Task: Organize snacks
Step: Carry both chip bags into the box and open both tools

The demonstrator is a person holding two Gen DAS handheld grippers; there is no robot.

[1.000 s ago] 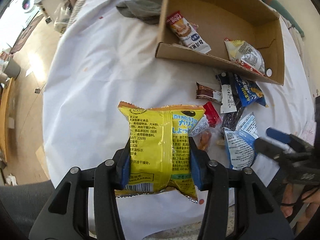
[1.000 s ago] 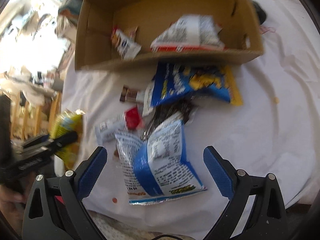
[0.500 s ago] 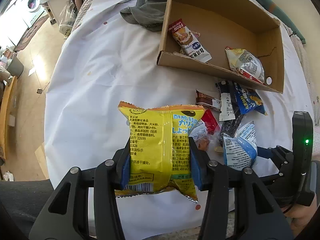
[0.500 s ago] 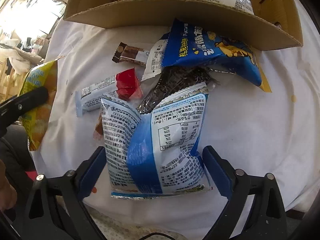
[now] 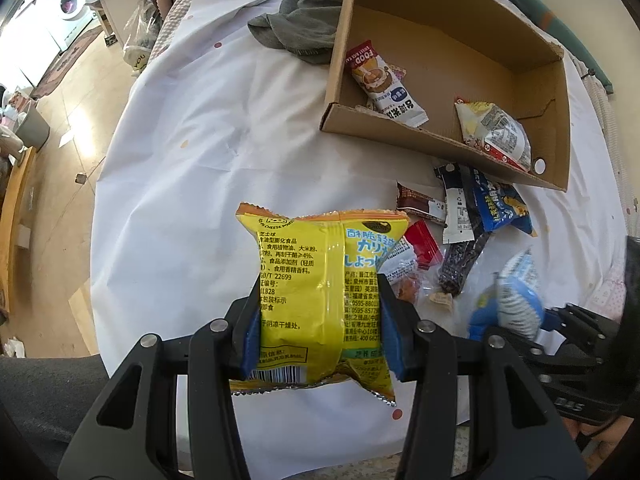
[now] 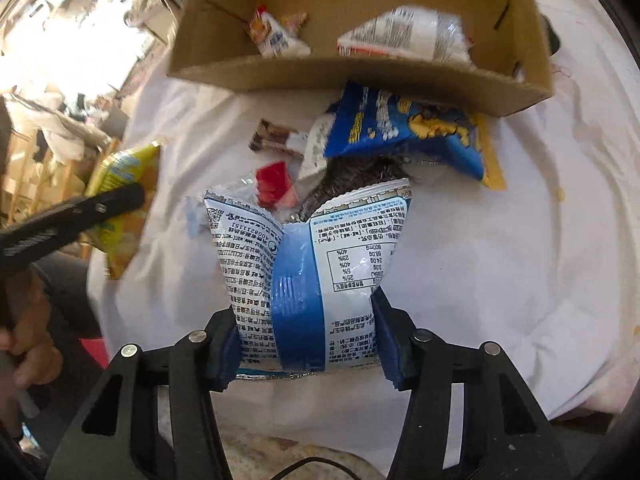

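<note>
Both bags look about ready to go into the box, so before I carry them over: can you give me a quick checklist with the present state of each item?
1. Left gripper shut on the yellow snack bag: ok, blue pads pinch both sides.
2. Right gripper on the blue-and-white snack bag: ok, jaws closing, pads already denting the bag.
3. Blue-and-white bag clear of the pile: cannot tell, its top edge overlaps the dark packet.
4. Room in the cardboard box: ok, only two packets inside, bare floor between them.
5. Path to the box: ok, though its near wall must be cleared.
</note>
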